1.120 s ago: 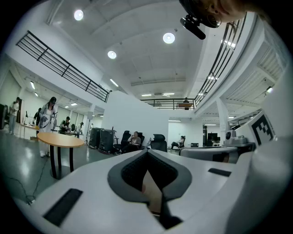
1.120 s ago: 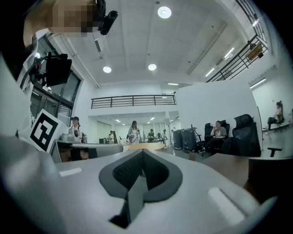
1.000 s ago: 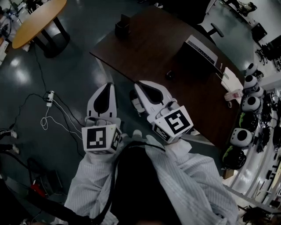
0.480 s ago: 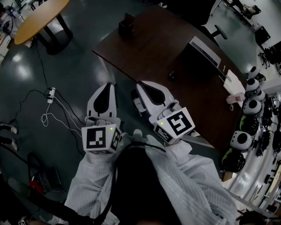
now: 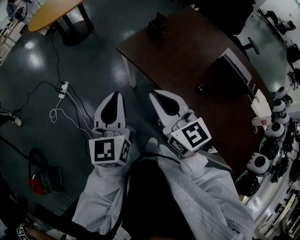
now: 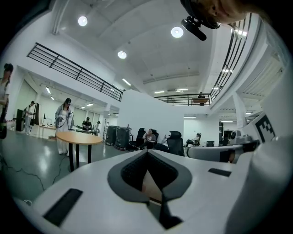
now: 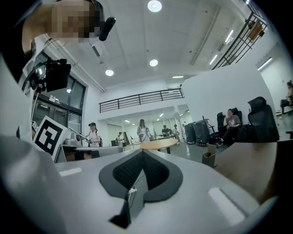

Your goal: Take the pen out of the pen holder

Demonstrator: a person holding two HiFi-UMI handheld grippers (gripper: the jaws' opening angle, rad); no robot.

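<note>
The pen holder (image 5: 156,27), a small dark box, stands on the far corner of the dark brown desk (image 5: 187,56). It also shows in the right gripper view as the pen holder (image 7: 209,159) on the desk's corner (image 7: 256,160). I cannot make out a pen in it. My left gripper (image 5: 114,96) and right gripper (image 5: 157,95) are held side by side in front of the person's chest, over the floor and well short of the holder. Both are shut with nothing between their jaws. They point level.
A round orange table (image 5: 54,11) stands at the far left. White cables and a power strip (image 5: 62,89) lie on the floor to the left. On the desk are a black case (image 5: 225,70) and a small dark object (image 5: 200,88). Several people are in the room behind.
In the head view the desk and pen holder have slid to the right and the orange table has come further in. Both grippers stay shut side by side, slightly lower in the picture.
</note>
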